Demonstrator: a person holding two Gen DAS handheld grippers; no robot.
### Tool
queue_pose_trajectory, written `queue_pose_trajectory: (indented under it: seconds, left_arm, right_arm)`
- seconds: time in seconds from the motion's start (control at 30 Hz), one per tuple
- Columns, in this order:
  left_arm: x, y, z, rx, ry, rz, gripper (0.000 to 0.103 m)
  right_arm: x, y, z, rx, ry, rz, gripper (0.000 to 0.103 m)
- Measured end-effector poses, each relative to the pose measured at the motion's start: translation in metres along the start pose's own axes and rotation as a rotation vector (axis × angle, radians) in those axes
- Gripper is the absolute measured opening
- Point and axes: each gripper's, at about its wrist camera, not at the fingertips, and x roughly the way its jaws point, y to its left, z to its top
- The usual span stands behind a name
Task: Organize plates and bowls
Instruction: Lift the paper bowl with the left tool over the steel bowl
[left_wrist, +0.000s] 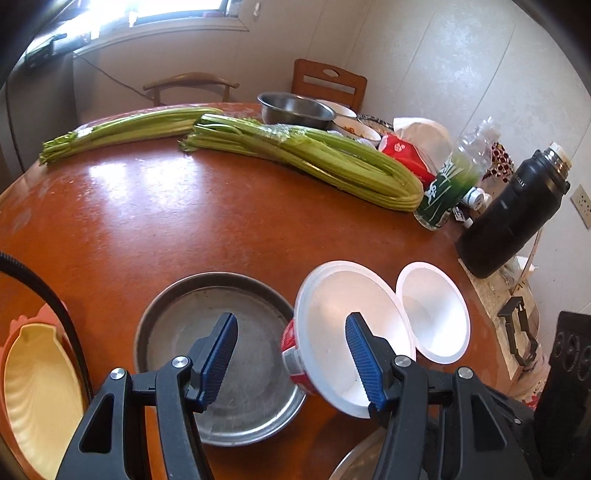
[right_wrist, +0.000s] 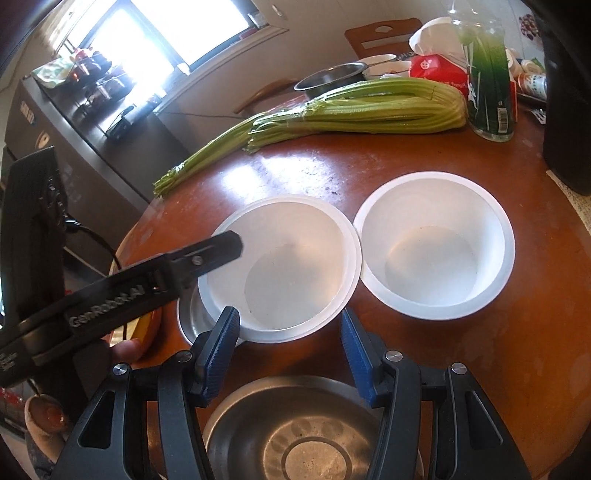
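Left gripper: we see our left gripper (left_wrist: 291, 360) partly open, its right pad inside the white paper bowl (left_wrist: 351, 332) and its left pad outside over the metal pan (left_wrist: 221, 350); whether the pads press the wall we cannot tell.
Right gripper: our right gripper (right_wrist: 290, 339) stands partly open and holds nothing, hanging above a steel bowl (right_wrist: 295, 435).
Held bowl: it looks like two nested bowls, tilted, its base over the metal pan's rim.
Second white bowl: this second white bowl (right_wrist: 436, 254) sits upright on the table (right_wrist: 406, 177), just to the right of the tilted one, rims nearly touching.
Key relation: the free bowl lies ahead and to the right of both grippers; we judge the right gripper better placed to take it.
Yellow dish: a yellow dish (left_wrist: 40, 391) lies at far left.
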Motion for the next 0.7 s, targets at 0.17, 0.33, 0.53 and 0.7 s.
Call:
queue_pose_trajectory:
  seconds: [0.17,0.33,0.53,0.7]
  left_arm:
    - [0.01,-0.006,0.0,0.019,0.026,-0.059,0.051]
    - [0.012,-0.007,-0.002,0.024,0.028,-0.085,0.047]
    - [0.006,-0.004,-0.005,0.023,0.019,-0.08,0.046]
    - [-0.007,-0.005,-0.008,0.028,-0.004,-0.076,0.046]
  right_arm:
    - [0.002,0.004,0.002,-0.021,-0.005,0.0,0.058]
    - [0.004,0.012,0.003,-0.058,-0.002,0.009,0.058]
    - [0.001,0.022,0.001,-0.106,-0.019,0.005,0.06]
    - [-0.007,0.026,0.0,-0.125,-0.038,0.011,0.06]
